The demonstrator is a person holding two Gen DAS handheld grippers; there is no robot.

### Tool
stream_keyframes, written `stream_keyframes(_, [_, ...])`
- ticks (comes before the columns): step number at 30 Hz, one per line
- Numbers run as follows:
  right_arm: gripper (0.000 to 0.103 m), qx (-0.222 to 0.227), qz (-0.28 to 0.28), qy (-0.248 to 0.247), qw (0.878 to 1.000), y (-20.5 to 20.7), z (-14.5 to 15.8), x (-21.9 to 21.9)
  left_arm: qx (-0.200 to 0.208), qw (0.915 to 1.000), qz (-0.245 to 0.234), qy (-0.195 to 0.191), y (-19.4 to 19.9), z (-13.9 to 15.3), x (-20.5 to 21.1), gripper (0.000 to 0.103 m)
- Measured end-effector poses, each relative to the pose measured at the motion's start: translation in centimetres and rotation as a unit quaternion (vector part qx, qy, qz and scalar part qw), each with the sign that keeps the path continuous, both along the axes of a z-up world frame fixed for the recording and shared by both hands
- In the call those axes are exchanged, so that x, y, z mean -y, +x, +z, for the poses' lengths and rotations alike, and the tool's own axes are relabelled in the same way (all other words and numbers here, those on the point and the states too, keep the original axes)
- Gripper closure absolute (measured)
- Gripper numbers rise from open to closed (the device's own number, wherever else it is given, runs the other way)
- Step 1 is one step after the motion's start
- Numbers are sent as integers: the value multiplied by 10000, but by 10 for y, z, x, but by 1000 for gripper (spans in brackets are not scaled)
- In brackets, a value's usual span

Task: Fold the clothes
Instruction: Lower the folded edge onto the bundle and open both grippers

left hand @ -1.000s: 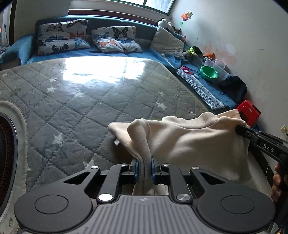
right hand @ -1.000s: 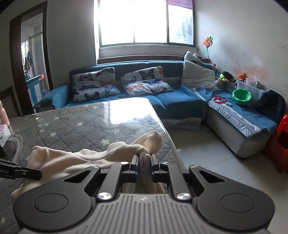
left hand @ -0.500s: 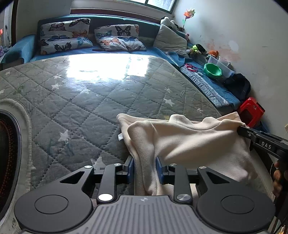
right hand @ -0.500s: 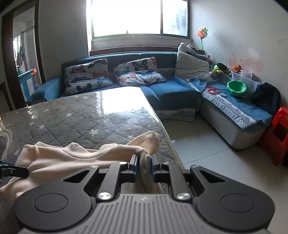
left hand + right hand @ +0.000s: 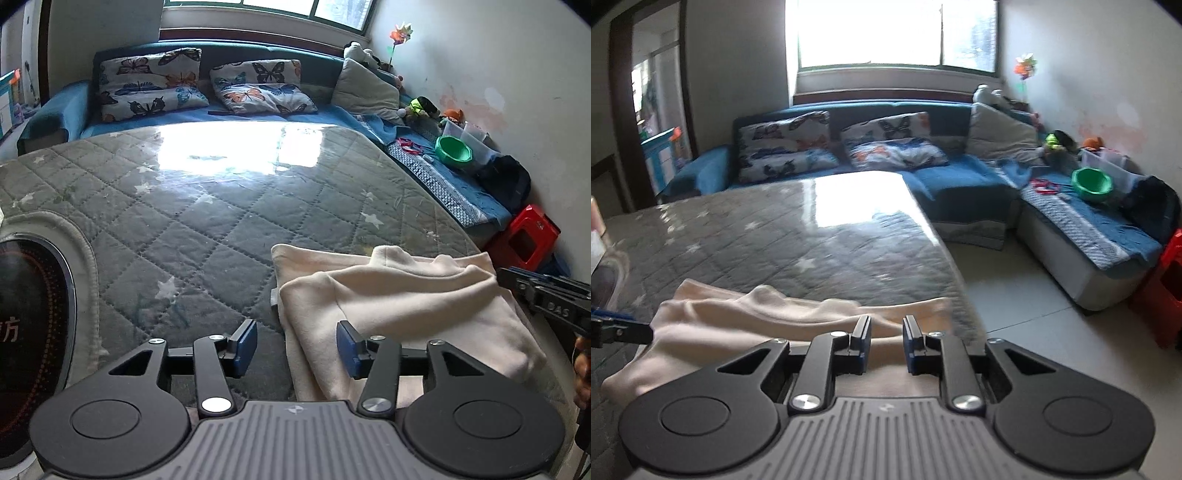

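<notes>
Both tongs released over a cream garment lying doubled on the mattress.

The left tongs [image 5: 297, 347] are seen spread wide, the garment [image 5: 399, 306] lying flat just ahead and under the right-hand pad, gripped by nothing. The right tongs [image 5: 885, 345] are parted too, with cloth below the gap but not pinched. The garment is laid close to the mattress [image 5: 207, 221] edge beside the right tongs, so a drag or loose pull could, it is judged, slide the upper layer off over the floor [image 5: 1015, 314] or undo the fold. Beyond the tongs, a quilted grey surface with stars is spread; farther off, a blue sofa [image 5: 960, 181] with butterfly pillows [image 5: 258, 86] is set under a bright window [image 5: 897, 33].
</notes>
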State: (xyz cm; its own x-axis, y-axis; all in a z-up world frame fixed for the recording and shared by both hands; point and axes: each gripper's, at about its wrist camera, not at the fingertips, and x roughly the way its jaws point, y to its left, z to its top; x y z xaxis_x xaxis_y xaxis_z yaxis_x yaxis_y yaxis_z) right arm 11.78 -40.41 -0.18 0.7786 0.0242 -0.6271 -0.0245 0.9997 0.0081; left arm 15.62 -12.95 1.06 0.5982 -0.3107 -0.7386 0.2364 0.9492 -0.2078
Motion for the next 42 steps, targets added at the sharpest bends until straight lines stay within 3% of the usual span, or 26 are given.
stream_keyframes(6, [86,-219,308,-194,9991,16,-15,-30,145,9998,-84,131,-7,4,5,42])
stream_keyframes(11, [81,-205,229,-487,9983,33,-31,-44,351,9985,-280,305,-16,7,13,33])
stream_keyframes(16, [78,-173,74,-283,9994,35,-27,-44,332,9980,-323,426,-17,1,16,31])
stream_keyframes(17, [73,-134,106,-236,9996,32,-25,-44,317,9980,-321,441,-16,0,16,30])
stream_keyframes(22, [70,-156,359,-374,9985,36,-27,-60,293,9977,-306,524,-17,-4,15,27])
stream_keyframes(27, [65,-195,259,-363,9988,46,-28,-65,256,9976,-292,575,-18,-8,15,24])
stream_keyframes(32, [64,-115,430,-59,9990,23,-16,-59,277,9976,-283,566,-20,-7,14,21])
stream_keyframes(38, [63,-187,579,-181,9980,-13,-21,-55,225,9975,-281,602,-22,-12,12,20])
stream_keyframes(42, [57,-113,440,51,9990,-32,-24,-44,194,9976,-277,611,-23,-14,11,19])
